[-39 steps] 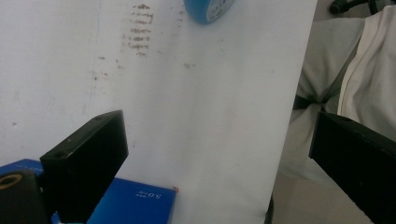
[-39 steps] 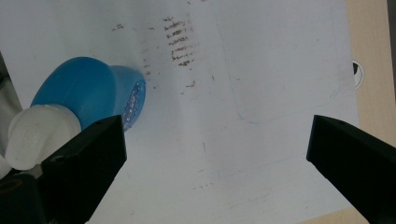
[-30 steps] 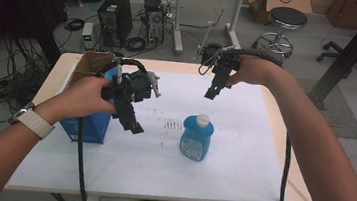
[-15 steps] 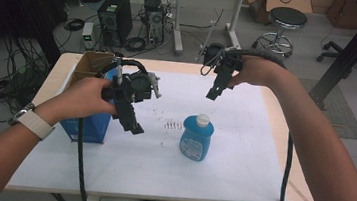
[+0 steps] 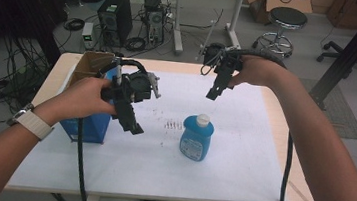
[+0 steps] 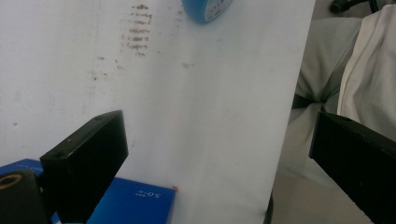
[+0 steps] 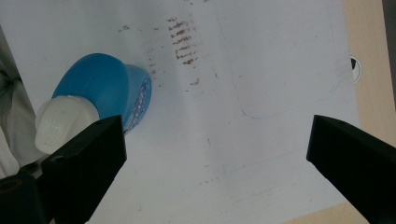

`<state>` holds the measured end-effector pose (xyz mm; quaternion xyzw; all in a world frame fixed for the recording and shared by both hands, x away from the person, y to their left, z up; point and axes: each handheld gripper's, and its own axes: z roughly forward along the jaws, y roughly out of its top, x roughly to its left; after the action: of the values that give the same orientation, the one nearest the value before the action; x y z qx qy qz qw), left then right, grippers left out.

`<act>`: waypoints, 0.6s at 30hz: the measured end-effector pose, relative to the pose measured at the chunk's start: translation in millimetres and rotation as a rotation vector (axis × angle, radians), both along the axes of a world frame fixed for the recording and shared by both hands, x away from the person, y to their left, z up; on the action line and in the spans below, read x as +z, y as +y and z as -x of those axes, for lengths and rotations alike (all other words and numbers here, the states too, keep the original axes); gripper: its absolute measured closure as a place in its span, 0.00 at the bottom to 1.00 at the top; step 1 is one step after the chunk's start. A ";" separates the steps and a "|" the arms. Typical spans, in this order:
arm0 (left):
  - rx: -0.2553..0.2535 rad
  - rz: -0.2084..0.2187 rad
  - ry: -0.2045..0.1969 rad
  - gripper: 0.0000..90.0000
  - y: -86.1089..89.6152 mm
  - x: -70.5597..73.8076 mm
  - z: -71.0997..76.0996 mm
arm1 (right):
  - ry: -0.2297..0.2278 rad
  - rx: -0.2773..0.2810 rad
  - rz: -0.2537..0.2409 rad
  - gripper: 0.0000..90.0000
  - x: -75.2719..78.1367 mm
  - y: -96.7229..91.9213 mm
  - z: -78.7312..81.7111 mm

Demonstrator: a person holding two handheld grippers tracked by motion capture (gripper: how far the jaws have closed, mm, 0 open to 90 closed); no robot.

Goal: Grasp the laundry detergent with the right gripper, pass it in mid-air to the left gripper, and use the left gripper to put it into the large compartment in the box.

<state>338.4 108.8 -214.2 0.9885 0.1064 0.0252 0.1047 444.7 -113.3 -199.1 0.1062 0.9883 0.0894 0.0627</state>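
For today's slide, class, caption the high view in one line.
Two hand-held grippers, left and right, hover open above a blue bottle standing on a white-covered table beside a blue box.

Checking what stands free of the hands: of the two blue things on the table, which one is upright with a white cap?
The blue plastic bottle mid-table; the blue box beside the left gripper has no cap.
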 end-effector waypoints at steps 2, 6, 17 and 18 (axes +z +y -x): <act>0.002 0.000 -0.001 0.06 0.1 -0.2 -0.2 | 0.000 -0.001 0.003 0.05 -0.2 0.0 0.2; -0.002 -0.001 -0.003 0.06 0.6 0.5 -0.7 | 0.002 -0.004 0.000 0.05 -0.1 -0.2 0.9; 0.007 0.002 -0.002 0.06 2.5 -0.7 -0.8 | 0.005 -0.026 -0.003 0.05 4.1 -3.9 6.7; 0.003 -0.004 -0.005 0.06 2.8 -0.3 -1.5 | 0.004 -0.031 -0.003 0.05 4.8 -4.2 8.1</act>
<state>339.9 111.6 -214.5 0.9885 0.1076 0.0281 0.1028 436.6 -117.5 -194.3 0.1218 0.9866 0.0898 0.0617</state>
